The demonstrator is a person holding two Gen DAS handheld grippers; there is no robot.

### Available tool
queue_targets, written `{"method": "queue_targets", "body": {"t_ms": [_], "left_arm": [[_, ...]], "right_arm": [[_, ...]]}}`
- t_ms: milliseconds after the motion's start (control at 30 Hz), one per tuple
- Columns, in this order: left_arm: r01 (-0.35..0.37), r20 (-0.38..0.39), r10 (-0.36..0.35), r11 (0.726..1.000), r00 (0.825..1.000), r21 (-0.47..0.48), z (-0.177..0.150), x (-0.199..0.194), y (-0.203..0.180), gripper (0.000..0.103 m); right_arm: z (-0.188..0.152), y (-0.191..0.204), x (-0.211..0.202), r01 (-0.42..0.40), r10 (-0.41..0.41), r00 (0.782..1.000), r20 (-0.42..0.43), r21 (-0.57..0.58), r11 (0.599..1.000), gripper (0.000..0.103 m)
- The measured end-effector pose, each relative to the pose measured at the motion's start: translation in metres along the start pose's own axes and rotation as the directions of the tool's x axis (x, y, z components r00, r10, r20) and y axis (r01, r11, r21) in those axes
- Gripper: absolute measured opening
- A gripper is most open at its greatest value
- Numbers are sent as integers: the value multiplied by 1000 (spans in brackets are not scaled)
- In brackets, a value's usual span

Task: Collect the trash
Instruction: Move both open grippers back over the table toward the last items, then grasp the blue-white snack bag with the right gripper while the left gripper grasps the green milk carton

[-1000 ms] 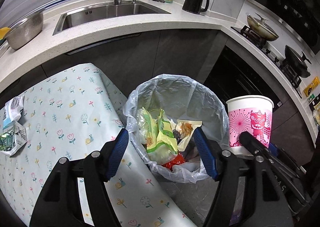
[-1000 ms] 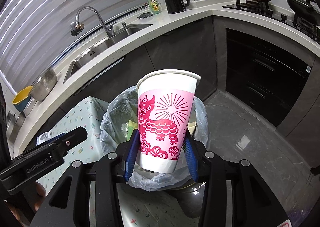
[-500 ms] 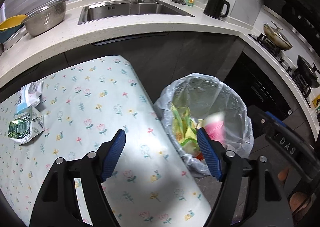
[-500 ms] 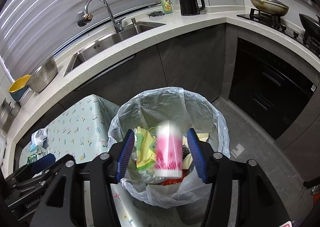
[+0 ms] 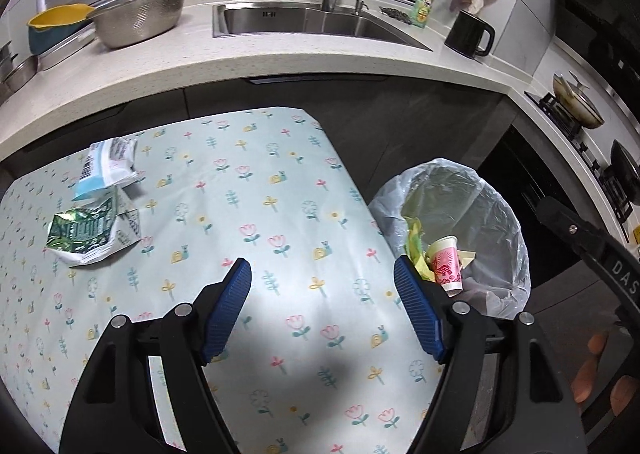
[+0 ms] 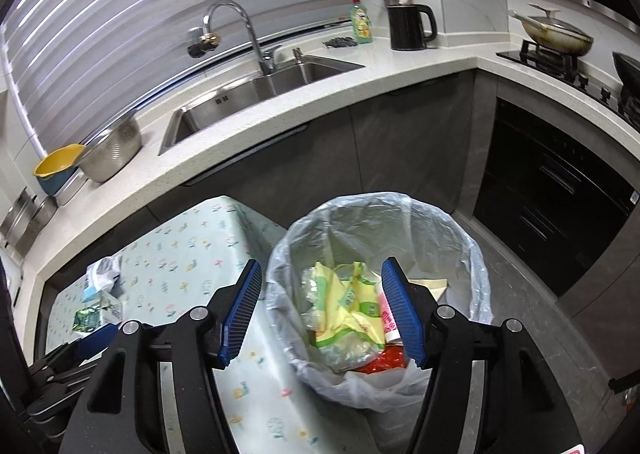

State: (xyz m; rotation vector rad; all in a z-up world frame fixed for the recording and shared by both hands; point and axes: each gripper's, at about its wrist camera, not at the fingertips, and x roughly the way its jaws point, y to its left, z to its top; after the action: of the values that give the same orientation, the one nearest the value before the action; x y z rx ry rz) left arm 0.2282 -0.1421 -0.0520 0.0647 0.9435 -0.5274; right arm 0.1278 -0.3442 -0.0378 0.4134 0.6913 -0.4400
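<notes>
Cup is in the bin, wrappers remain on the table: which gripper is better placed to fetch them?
Left. The left gripper hangs open over the table, with the wrappers ahead to its left. The right gripper, also open, is over the trash bin, farther from them.

Cup (image 5: 445, 267) in bin (image 5: 500, 214) — right of table (image 5: 280, 214); wrappers (image 5: 92, 230) left.

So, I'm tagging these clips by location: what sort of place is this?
A home kitchen, most likely: a stainless steel sink with a curved chrome tap set in a pale speckled countertop, and a gas hob carrying a lidded pan.
</notes>
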Motion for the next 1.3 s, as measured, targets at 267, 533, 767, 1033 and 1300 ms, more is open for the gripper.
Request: {"method": "queue_targets", "body": {"t_ms": [267,533,767,1033,1300], "left_arm": [[-27,14,28,998,1000,-54,-5,-15,38,70],[-66,22,69,992,997,-111,-12,-30,85,70],[-107,22,113,977,993,-183,-17,-40,133,74],[-155,20,166,953,986,-260,-26,-47,183,80],[-222,10,241,909,970,-353,-37,-57,236,86]], "right_arm": [[-6,35,-5,-27,27,1000,-7,-38,999,62],[-16,81,-3,-74,71,997,-31,-92,993,62],[-27,128,5,-118,110,992,-61,-139,983,62],[-43,180,17,-172,155,982,-104,-191,966,62],[-60,242,46,-236,195,966,-170,-265,935,62]]}}
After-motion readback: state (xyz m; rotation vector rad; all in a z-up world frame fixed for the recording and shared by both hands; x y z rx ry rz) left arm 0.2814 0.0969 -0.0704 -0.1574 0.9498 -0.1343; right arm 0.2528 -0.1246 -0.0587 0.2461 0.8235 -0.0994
